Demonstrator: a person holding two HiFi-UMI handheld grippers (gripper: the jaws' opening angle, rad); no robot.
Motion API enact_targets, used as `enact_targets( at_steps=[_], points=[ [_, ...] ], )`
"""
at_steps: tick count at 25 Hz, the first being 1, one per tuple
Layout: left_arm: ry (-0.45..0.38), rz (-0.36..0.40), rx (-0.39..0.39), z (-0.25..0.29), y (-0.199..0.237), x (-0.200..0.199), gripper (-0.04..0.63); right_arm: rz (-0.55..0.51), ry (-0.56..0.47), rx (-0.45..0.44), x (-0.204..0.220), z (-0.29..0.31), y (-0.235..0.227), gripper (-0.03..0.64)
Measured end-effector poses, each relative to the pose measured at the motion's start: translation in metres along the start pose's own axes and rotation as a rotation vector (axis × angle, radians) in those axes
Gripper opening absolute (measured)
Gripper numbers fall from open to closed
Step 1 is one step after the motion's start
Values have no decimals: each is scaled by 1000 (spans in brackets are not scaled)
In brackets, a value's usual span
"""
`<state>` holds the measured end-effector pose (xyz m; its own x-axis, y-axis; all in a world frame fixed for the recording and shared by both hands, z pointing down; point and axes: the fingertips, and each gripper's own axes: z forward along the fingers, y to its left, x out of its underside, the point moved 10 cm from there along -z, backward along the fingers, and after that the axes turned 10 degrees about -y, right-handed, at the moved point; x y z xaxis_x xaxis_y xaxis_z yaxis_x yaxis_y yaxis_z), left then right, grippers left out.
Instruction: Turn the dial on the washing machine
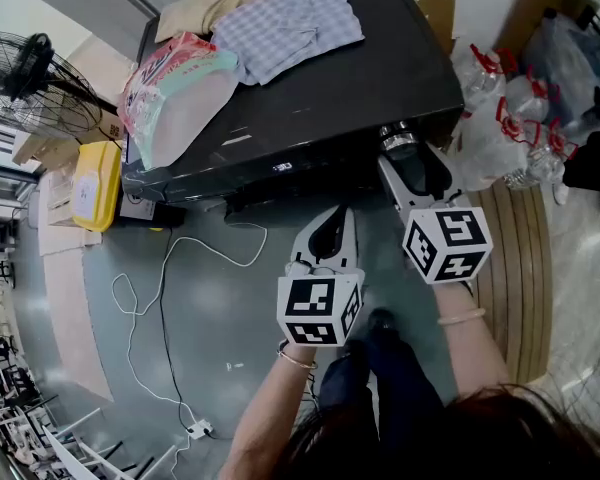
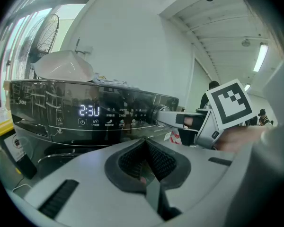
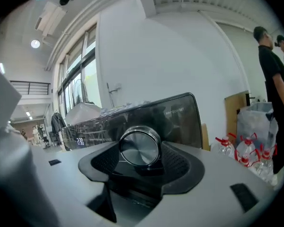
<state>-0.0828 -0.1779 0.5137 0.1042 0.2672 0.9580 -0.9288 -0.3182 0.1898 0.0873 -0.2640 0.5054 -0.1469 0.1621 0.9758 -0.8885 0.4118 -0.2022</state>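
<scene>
The black washing machine (image 1: 360,78) has a silver dial (image 1: 398,140) at the right end of its front panel. My right gripper (image 1: 405,153) reaches up to that dial. In the right gripper view the dial (image 3: 139,145) sits between the two black pads, which press on its sides. My left gripper (image 1: 332,218) hangs lower and to the left, away from the panel, with its jaws shut and nothing in them. From the left gripper view I see the lit display (image 2: 90,110), the dial (image 2: 162,116) and the right gripper's fingers (image 2: 180,119) on it.
Folded clothes (image 1: 290,18) and a pink and green pack (image 1: 180,88) lie on the machine's top. Water bottles (image 1: 510,118) stand to its right. A fan (image 1: 25,68) and a yellow box (image 1: 95,183) are at the left. A white cable (image 1: 150,308) runs over the floor. A person (image 3: 272,70) stands far right.
</scene>
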Motion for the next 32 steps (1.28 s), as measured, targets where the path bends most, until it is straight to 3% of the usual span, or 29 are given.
enact_targets(
  at_steps=[5, 8, 16, 21, 25, 28, 32],
  points=[
    [0, 2, 1, -1, 0, 0, 15, -287, 42, -15, -3, 1, 11, 316],
    [2, 2, 2, -1, 0, 0, 15, -346, 54, -17, -4, 2, 16, 302],
    [0, -1, -8, -3, 3, 1, 15, -146, 21, 23, 1, 0, 6, 287],
    [-3, 0, -13, -3, 4, 0, 15, 57, -7, 35, 3, 0, 2, 287],
    [-2, -1, -15, -4, 4, 0, 15, 84, -12, 34, 4, 0, 0, 288],
    [-3, -2, -16, -5, 4, 1, 15, -27, 0, 16, 1, -1, 3, 288],
    [-2, -4, -13, -4, 2, 1, 15, -328, 38, -12, -5, -1, 15, 313]
  ],
)
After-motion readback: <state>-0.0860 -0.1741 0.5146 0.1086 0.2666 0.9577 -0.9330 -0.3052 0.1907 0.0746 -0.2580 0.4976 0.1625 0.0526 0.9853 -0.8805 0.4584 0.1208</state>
